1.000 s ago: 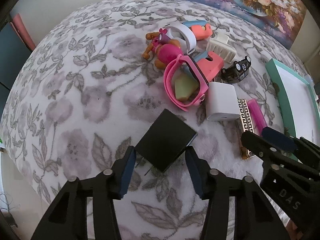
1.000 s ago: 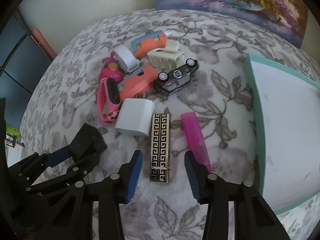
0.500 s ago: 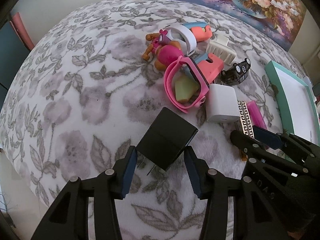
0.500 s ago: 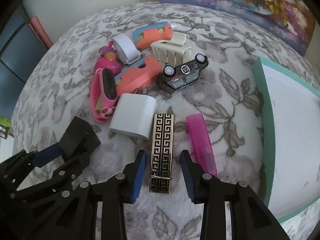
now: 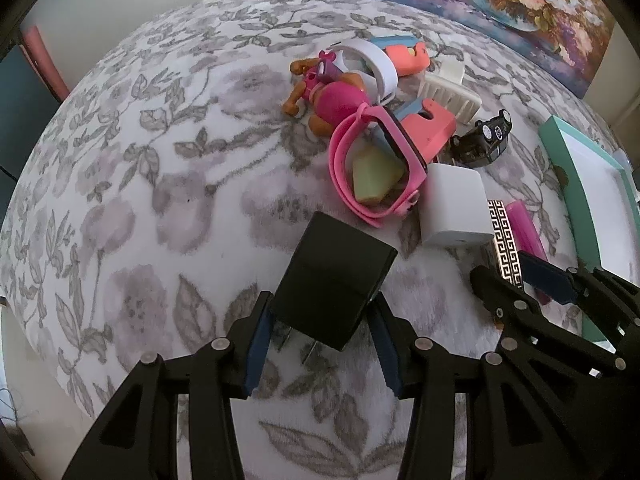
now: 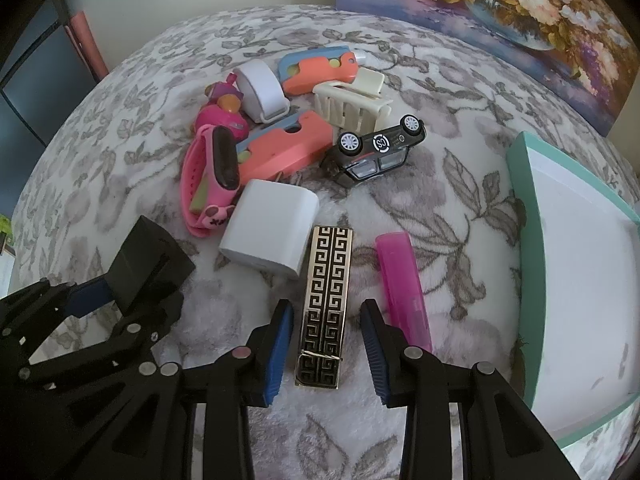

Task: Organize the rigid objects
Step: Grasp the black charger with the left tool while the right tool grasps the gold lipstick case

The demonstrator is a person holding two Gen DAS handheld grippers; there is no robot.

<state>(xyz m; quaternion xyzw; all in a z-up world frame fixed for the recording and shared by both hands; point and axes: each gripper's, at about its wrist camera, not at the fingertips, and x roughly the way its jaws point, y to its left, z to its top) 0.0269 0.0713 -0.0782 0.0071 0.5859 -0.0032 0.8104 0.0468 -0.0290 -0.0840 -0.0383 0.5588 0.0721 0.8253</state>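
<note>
Left gripper down low on floral blanket, fingers spread wide either side of black plug block. Left pad looks against block's edge, right pad just beside its lower corner; can't tell if gripped. Prongs poking toward camera betw. the pads.

Right gripper also spread, straddling near end of gold-and-black patterned bar. Small gaps both sides, not touching. Bar flat on blanket, lengthwise away from camera.

Just right of bar: pink stick, roughly parallel, near right pad. Just left of bar's far end: white plug block, prongs pointing away toward pile.

Pile beyond: pink wristband w/ dark face, coral-and-blue case, second similar one further back, cream hair claw, white ring, pink doll, black toy car tipped on its side.

Teal-rimmed white tray at far right, well apart from pile. Flower painting leaning at back.
</note>
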